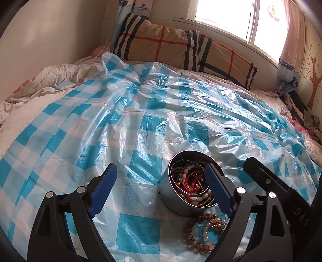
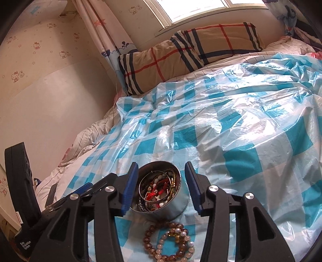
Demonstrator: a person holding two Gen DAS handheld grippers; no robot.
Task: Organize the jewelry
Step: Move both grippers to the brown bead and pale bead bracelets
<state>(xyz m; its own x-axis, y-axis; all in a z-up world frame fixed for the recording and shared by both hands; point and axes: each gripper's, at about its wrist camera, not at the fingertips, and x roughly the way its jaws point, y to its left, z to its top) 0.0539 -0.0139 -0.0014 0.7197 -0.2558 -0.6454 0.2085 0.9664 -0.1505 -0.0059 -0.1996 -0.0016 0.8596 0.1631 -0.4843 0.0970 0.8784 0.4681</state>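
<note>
A round metal tin (image 1: 171, 198) (image 2: 181, 207) full of bracelets and bangles stands on a blue-and-white checked plastic sheet (image 1: 84, 145) (image 2: 251, 153) spread over a bed. Two beaded bracelets (image 1: 201, 234) (image 2: 169, 242), amber and pale, lie on the sheet just in front of the tin. My left gripper (image 1: 161, 167) is wide open, its right finger in front of the tin's mouth. My right gripper (image 2: 161, 166) is open with the tin between its fingers; a gap shows at the right pad. Each view shows part of the other gripper at its edge.
A plaid pillow (image 1: 171, 46) (image 2: 181, 52) lies at the head of the bed under a bright window (image 1: 231, 16). A rumpled white quilt (image 1: 30, 86) lies at the left. A wall (image 2: 50, 96) borders the bed, and a black device (image 2: 20, 181) stands near it.
</note>
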